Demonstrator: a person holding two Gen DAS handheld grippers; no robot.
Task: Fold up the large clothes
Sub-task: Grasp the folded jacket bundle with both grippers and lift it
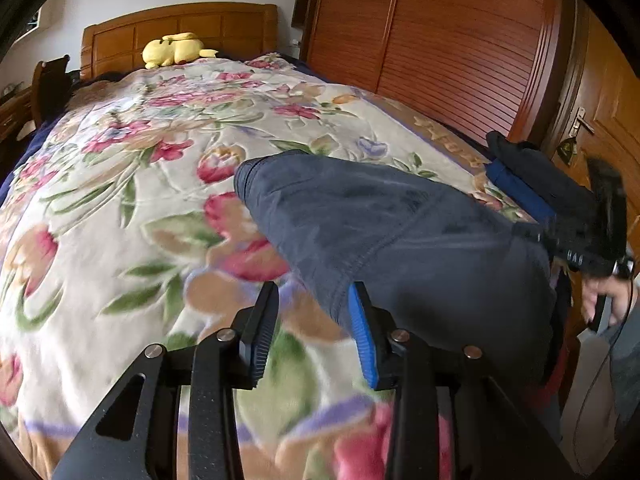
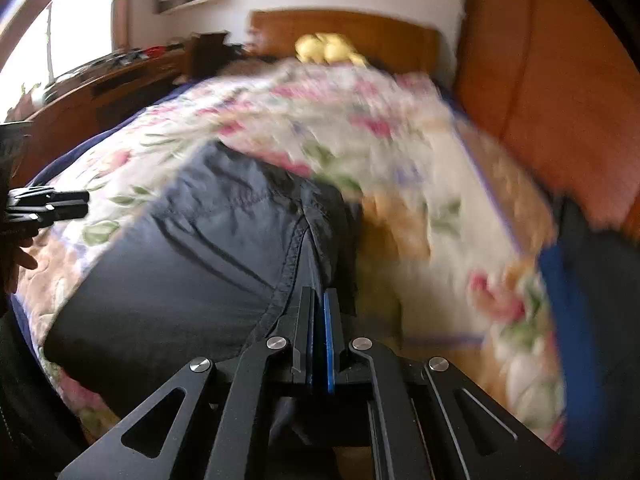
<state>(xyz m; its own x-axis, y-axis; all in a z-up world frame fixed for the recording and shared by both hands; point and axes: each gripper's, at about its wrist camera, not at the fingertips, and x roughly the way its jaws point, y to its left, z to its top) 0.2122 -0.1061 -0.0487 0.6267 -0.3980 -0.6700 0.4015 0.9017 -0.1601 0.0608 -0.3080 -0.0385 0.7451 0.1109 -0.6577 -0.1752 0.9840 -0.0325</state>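
Note:
A dark navy garment (image 1: 400,236) lies on the floral blanket (image 1: 120,208) of a bed. In the left wrist view my left gripper (image 1: 314,286) stands open over the blanket. Only blanket shows between its fingers, and the garment's near edge lies against the blue-padded right finger (image 1: 362,332). In the right wrist view my right gripper (image 2: 319,292) is shut on the garment (image 2: 192,264) at its stitched seam, lifting that edge. The right gripper (image 1: 596,236) and the hand holding it also show at the right of the left wrist view. The left gripper (image 2: 48,204) shows at the left edge of the right wrist view.
Another dark garment with a blue band (image 1: 524,176) lies at the bed's right edge. A yellow plush toy (image 1: 172,50) sits by the wooden headboard (image 1: 180,24). A slatted wardrobe (image 1: 440,40) and a door (image 1: 600,112) stand to the right, a desk (image 2: 100,80) to the left.

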